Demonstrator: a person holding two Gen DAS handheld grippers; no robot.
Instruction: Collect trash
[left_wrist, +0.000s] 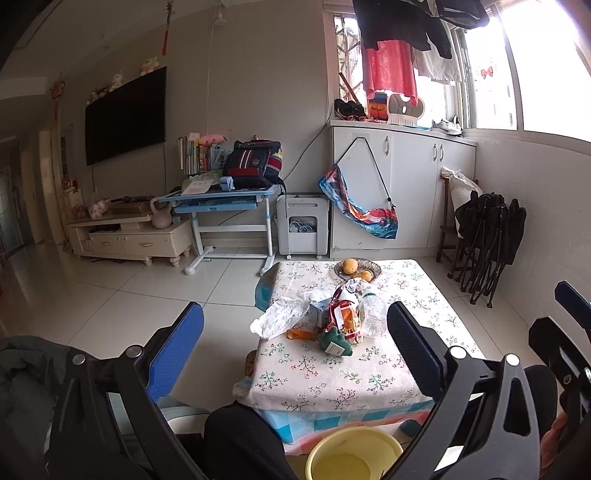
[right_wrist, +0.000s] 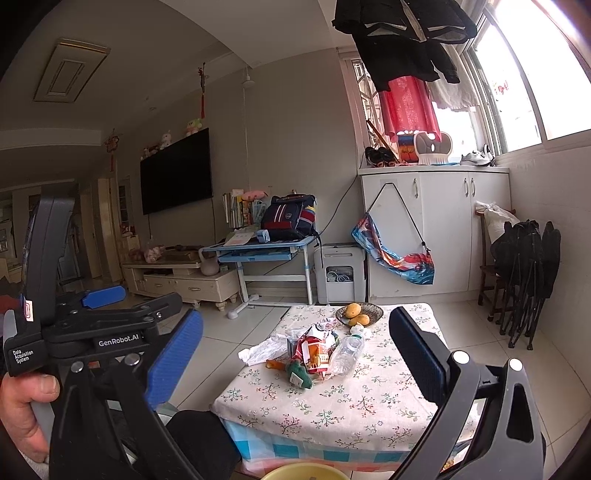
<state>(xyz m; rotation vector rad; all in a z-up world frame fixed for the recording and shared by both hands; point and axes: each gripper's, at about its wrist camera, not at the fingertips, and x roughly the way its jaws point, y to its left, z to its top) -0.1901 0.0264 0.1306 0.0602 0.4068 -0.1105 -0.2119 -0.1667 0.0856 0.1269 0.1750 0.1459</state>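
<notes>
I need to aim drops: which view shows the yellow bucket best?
The left wrist view: the yellow bucket shows most of its rim and its inside, below the table's near edge. The right wrist view catches only a sliver of its rim at the bottom edge.

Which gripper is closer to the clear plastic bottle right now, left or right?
Right, marginally, as a judgement. Both grippers hang open and short of the table. The bottle lies on the pile's right side; the left gripper is held left of the right gripper.
</notes>
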